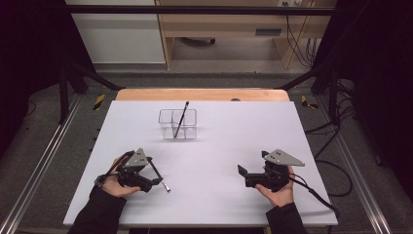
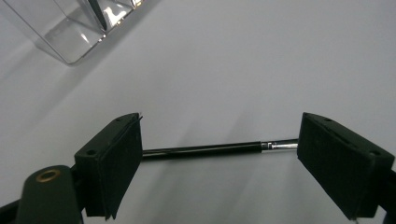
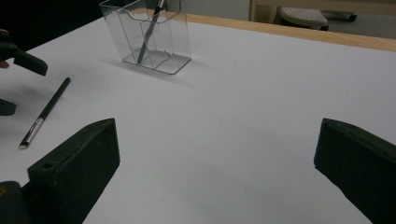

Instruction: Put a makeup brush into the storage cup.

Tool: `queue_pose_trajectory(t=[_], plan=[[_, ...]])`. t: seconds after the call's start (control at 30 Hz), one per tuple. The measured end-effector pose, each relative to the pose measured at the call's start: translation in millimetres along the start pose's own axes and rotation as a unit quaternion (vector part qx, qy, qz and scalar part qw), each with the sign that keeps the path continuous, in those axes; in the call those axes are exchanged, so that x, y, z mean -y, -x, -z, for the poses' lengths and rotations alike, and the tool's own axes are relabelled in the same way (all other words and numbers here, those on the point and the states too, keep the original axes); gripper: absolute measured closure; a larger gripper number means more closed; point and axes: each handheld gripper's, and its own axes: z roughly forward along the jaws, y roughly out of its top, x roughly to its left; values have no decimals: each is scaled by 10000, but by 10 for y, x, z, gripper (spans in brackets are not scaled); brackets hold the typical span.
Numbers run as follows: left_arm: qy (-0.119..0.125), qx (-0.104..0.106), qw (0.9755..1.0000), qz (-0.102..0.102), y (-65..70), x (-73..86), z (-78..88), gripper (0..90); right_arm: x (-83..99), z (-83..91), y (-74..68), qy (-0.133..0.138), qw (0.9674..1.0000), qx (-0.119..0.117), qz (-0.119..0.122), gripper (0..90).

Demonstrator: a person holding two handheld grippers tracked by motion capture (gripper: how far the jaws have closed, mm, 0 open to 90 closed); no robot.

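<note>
Here the approach step is judged in hand: the left gripper, fingers apart, straddles the black brush lying on the table near left, so closure on it is called for next.

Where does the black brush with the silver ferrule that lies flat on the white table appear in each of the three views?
High view: the thin black brush with the silver ferrule lies lower left, beside the left hand-held gripper.
Left gripper view: the brush lies crosswise at the centre, between the open jaws, on the table.
Right gripper view: the brush lies at the left edge, slanted.
Shared landmark: the clear plastic divided holder, with another dark brush standing in it.
</note>
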Motion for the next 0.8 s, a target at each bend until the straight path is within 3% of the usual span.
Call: queue_pose_trajectory(t=[0.23,0.5,0.8], plan=[[-224,168,9993,-260,43,-15,-96,144,1,-4,-1,-1,10000,-2,-7,8],[-270,265,9984,-423,84,-26,-174,168,-1,-2,0,16,10000,-18,-18,8],[-407,383,9978,-366,69,-11,-225,237,0,-4,-2,14,10000,-29,-21,8]])
